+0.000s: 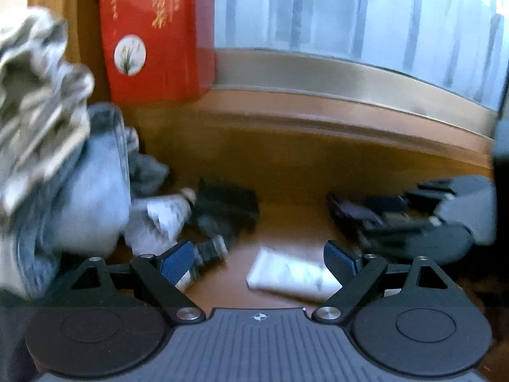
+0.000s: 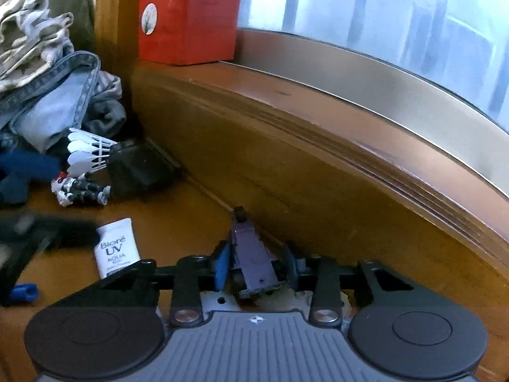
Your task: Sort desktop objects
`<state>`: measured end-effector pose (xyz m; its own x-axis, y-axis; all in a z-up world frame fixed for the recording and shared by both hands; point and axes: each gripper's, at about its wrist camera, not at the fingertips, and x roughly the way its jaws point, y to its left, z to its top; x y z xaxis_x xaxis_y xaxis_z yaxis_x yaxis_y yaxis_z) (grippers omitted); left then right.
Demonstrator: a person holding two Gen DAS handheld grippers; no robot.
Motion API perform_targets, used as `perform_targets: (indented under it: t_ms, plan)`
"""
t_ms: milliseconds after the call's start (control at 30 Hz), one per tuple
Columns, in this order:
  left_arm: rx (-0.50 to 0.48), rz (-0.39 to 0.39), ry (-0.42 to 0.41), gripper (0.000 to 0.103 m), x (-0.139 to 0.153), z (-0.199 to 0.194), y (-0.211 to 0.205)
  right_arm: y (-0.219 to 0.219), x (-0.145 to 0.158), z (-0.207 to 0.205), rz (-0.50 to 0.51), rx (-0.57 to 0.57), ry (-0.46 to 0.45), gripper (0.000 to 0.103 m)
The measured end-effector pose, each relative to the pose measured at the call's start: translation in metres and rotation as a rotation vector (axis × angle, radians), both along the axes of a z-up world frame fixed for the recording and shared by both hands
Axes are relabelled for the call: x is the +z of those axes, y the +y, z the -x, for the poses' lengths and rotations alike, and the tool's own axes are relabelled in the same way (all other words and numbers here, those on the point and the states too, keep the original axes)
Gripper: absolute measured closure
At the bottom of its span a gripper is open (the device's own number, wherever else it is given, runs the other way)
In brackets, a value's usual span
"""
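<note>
We are clamping the right gripper (image 2: 256, 265) on a purple toy car (image 2: 253, 262), its nose pointing to 12 o'clock toward the wooden ledge; the jaws are closing on both its flanks. We are holding the left gripper (image 1: 257, 258) spread wide and gripping nothing, with a white Bioré UV sunscreen tube (image 1: 291, 273) lying between its blue pads (image 1: 176, 259) on the wooden desk (image 1: 286, 172).

Outward, in the right wrist view, at 10 o'clock we are seeing one black-and-white toy figure (image 2: 81, 189), one white shuttlecock (image 2: 90, 152), one black tray (image 2: 143, 167) and, at 9 o'clock, one blue cap (image 2: 24, 291). A heap of clothes (image 2: 51, 73) and one red carton (image 2: 187, 12) are occupying 11 o'clock.

We judge the sorting as barely under way: one item is in hand, and at least four small items are lying loose, ungrouped.
</note>
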<state>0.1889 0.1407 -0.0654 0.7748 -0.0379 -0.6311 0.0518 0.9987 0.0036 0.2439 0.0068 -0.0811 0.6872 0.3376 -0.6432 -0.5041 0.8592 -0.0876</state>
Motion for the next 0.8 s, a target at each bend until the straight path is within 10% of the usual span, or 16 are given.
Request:
perform_targets:
  t_ms: [800]
  plan:
    - [-0.015,-0.205,0.007,0.012,-0.038,-0.075,-0.028,-0.038,0.010,0.021,-0.116,-0.088,0.079,0.069]
